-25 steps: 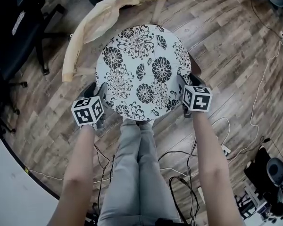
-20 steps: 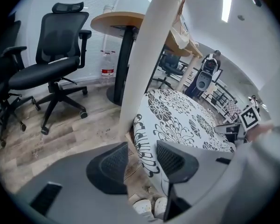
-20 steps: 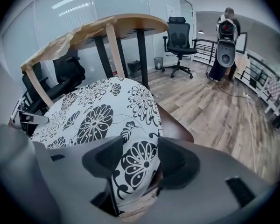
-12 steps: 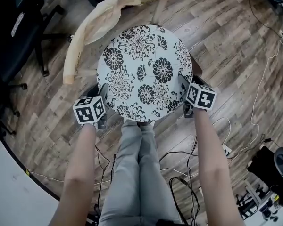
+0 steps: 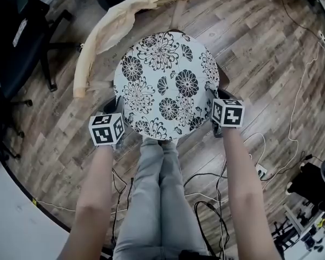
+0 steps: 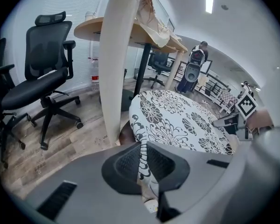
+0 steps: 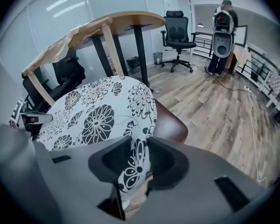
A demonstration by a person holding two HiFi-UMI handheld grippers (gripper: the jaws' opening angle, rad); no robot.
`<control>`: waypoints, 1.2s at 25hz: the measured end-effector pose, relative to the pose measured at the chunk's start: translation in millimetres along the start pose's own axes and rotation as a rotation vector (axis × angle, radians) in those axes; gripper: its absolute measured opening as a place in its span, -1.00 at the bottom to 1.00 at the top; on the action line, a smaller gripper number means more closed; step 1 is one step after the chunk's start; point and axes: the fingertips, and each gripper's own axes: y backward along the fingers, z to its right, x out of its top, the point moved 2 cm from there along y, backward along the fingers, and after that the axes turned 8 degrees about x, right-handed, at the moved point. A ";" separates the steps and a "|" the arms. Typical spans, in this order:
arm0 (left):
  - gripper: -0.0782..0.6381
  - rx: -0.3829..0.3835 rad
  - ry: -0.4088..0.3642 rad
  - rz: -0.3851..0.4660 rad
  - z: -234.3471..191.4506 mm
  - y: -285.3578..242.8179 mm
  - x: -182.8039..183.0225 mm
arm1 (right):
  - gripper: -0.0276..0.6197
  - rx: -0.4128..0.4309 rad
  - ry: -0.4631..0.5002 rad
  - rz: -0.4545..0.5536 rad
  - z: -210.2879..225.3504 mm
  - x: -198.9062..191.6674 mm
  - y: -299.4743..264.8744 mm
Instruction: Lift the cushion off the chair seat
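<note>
A round white cushion [image 5: 165, 83] with black flowers lies on the brown chair seat [image 7: 170, 125]. My left gripper [image 5: 119, 106] is at its left front rim, and the left gripper view shows the cushion's edge [image 6: 142, 148] pinched thin between the pads. My right gripper [image 5: 212, 101] is at the right front rim, with the cushion's edge [image 7: 135, 162] filling the gap between its pads. Both pairs of jaws have just been closing, each with the cushion's edge between them. The cushion [image 6: 177, 120] still rests flat on the seat.
The chair's curved back [image 5: 114, 26], wrapped in pale paper, arcs round the far left. A black office chair [image 5: 21, 53] stands left. The person's legs [image 5: 157, 188] are just below the seat, with cables [image 5: 206, 199] and a power strip [image 5: 258, 172] on the wood floor.
Both grippers stay at the cushion's rim. The left marker cube has shifted slightly right and down, and the right one has barely moved. The cushion lies as before.
</note>
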 end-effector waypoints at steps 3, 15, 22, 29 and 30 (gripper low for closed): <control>-0.72 0.000 -0.021 0.011 1.5 5.6 3.6 | -0.77 -0.021 0.025 0.016 -1.4 4.3 8.2; -0.73 0.011 -0.047 0.042 6.3 48.9 19.2 | -0.81 0.015 0.104 0.100 -30.6 15.8 63.0; -0.73 -0.003 -0.027 0.061 15.7 86.1 30.5 | -0.81 0.023 0.080 0.149 -44.1 22.6 110.4; -0.73 -0.035 -0.018 0.074 23.6 119.9 39.2 | -0.81 0.009 0.060 0.186 -61.2 30.7 152.7; -0.73 -0.039 -0.027 0.076 27.1 124.7 40.1 | -0.81 0.007 0.060 0.189 -61.9 31.1 158.9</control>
